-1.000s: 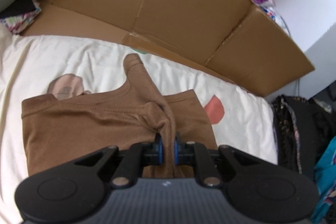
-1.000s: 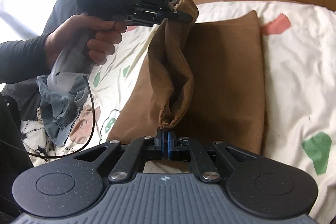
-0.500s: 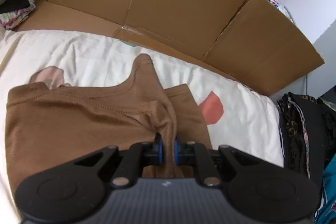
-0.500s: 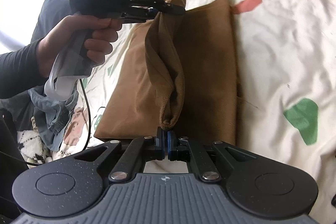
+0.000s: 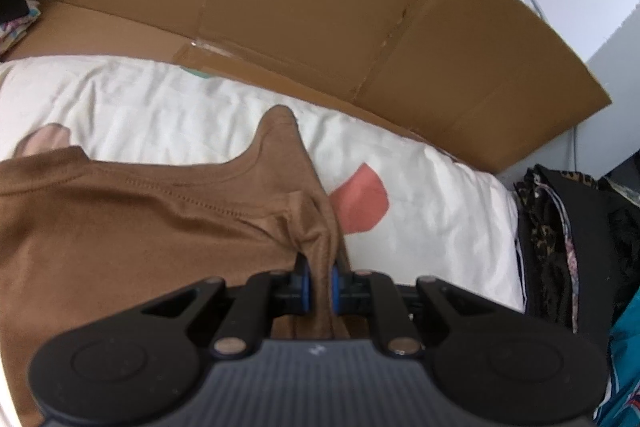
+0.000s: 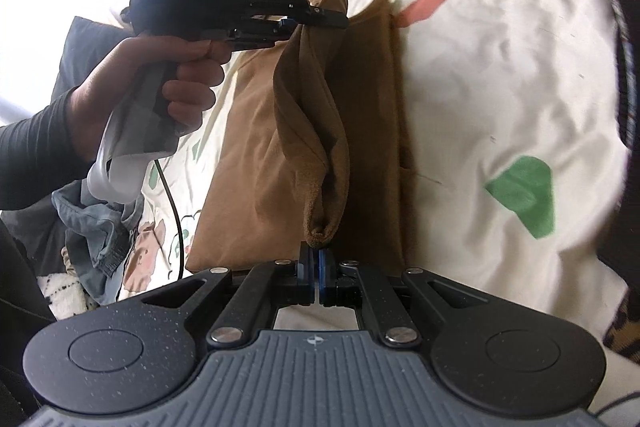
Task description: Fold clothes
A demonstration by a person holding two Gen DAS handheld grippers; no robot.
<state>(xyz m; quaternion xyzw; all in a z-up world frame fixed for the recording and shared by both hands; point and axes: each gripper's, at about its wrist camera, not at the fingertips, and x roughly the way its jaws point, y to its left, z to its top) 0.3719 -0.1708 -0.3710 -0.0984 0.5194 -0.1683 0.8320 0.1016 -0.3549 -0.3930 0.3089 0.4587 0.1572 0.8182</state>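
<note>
Now both grippers' fingers, still pinching the brown shirt (image 5: 120, 227), have seemingly carried it lower.

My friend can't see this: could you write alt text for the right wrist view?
Two hand-held grippers, left and right, hold a fold of brown garment raised between them above a cream bedsheet. A hand holds the left one.

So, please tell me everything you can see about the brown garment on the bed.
The brown garment is a soft, matte knit top with a stitched neckline, partly folded. Most of it lies flat on the white sheet with coloured patches. One long fold is lifted off the rest and hangs between the two grippers: the left gripper pinches its far end, the right gripper its near end. A cardboard box stands behind it.
</note>
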